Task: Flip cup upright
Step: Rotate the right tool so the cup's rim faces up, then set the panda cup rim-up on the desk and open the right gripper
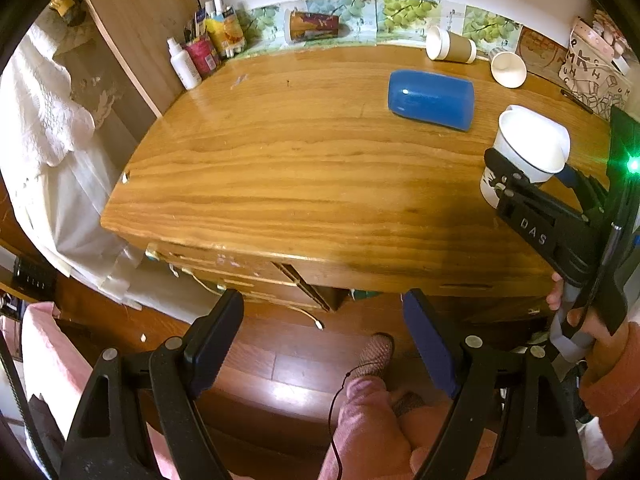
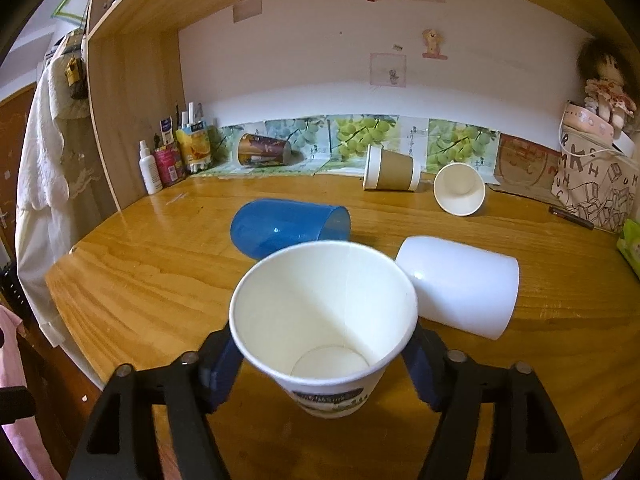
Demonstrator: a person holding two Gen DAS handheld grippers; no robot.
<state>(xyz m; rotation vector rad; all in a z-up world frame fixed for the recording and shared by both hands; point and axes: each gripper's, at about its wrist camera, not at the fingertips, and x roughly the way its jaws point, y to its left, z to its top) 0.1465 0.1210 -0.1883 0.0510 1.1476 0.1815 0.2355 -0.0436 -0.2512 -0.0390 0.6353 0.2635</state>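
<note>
Fingers of our right gripper (image 2: pixel 324 364) clamp the paper cup (image 2: pixel 325 320); our left gripper (image 1: pixel 320 352) is spread wide and empty.

Across the desk (image 1: pixel 280 168) five more cups lie on their sides: the blue cup (image 2: pixel 288 232), the white cup (image 2: pixel 460 284) just beside ours, and by the wall a brown cup (image 2: pixel 392 170), a small cup (image 2: pixel 460 188) and a printed cup (image 2: pixel 264 150). Ours is held near the front edge, mouth tipped up and away; from the left wrist view we cannot tell if its base touches the wood. To finish well, we judge, we should level the rim, lower until the base sits flat, keep clear of the white cup, then open slowly so the light paper does not tip.
</note>
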